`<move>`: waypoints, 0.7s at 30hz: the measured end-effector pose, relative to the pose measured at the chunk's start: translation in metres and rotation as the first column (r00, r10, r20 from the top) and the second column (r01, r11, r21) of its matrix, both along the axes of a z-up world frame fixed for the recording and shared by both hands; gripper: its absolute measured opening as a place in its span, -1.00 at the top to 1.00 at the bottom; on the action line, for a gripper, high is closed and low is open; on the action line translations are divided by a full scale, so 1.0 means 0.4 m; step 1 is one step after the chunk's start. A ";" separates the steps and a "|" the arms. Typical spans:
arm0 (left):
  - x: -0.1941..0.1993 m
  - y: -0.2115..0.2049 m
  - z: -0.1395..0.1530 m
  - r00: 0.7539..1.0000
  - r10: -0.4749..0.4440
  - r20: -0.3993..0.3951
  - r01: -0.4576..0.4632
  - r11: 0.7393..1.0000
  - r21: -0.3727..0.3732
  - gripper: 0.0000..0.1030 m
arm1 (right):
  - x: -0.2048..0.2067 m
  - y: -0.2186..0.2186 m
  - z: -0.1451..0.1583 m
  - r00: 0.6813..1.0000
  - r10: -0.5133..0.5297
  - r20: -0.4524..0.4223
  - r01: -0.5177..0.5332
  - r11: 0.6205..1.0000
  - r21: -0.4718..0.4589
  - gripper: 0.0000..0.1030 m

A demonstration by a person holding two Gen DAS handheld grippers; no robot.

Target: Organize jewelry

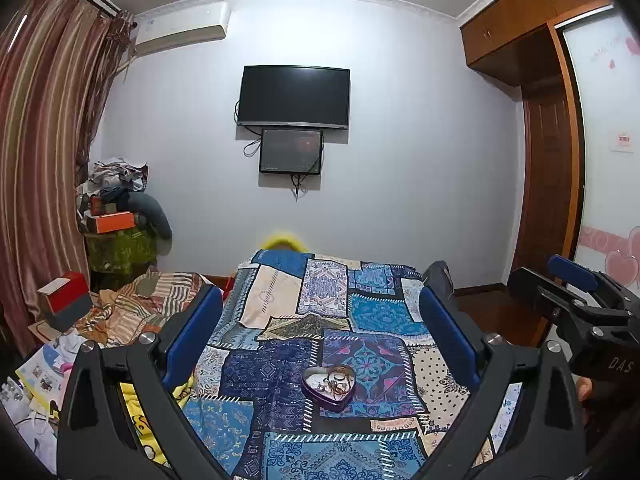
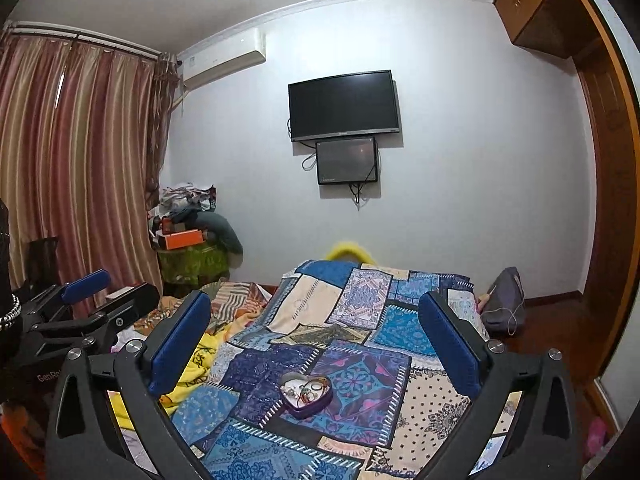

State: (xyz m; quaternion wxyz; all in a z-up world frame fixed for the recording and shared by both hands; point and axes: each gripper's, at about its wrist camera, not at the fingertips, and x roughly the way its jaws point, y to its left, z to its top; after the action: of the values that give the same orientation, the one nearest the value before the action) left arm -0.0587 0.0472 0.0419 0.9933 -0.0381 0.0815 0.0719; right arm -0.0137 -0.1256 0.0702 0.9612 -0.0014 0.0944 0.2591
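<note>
Purple tin: heart-shaped tin (image 1: 328, 390) lies open on the bed, ahead of and below both hand-held grippers, centred between the left one's fingers.
Jewelry: tangle of rings and chains (image 1: 335, 382) fills the tin's right half; single pieces too small to tell apart.
Left hand-held gripper (image 1: 320, 328): jaws spread wide, blue pads (image 1: 192, 332) bare, nothing held.
Right hand-held gripper (image 2: 316, 332): jaws equally wide, empty; tin (image 2: 306, 394) sits slightly left of its centre line.
Bedspread: blue patchwork bedspread (image 1: 372, 312) under the tin.
Wall ahead: television (image 1: 294, 96) with a smaller screen (image 1: 291, 151) beneath.
</note>
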 end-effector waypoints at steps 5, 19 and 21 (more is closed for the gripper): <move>0.002 0.002 -0.001 1.000 -0.003 -0.005 0.003 1.000 -0.001 -0.93 | 0.003 0.001 0.001 1.000 0.000 -0.008 0.000 1.000 -0.005 -0.99; 0.008 0.003 -0.009 1.000 -0.006 -0.008 0.006 1.000 -0.005 -0.94 | 0.008 -0.001 0.008 1.000 0.002 -0.025 -0.002 1.000 -0.001 -0.99; 0.009 0.002 -0.010 1.000 -0.008 -0.009 0.008 1.000 -0.006 -0.94 | 0.008 -0.002 0.009 1.000 0.000 -0.025 0.000 1.000 -0.001 -0.99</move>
State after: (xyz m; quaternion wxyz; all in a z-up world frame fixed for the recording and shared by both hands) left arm -0.0550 0.0482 0.0378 0.9931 -0.0406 0.0863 0.0679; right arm -0.0104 -0.1266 0.0740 0.9600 0.0013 0.1063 0.2591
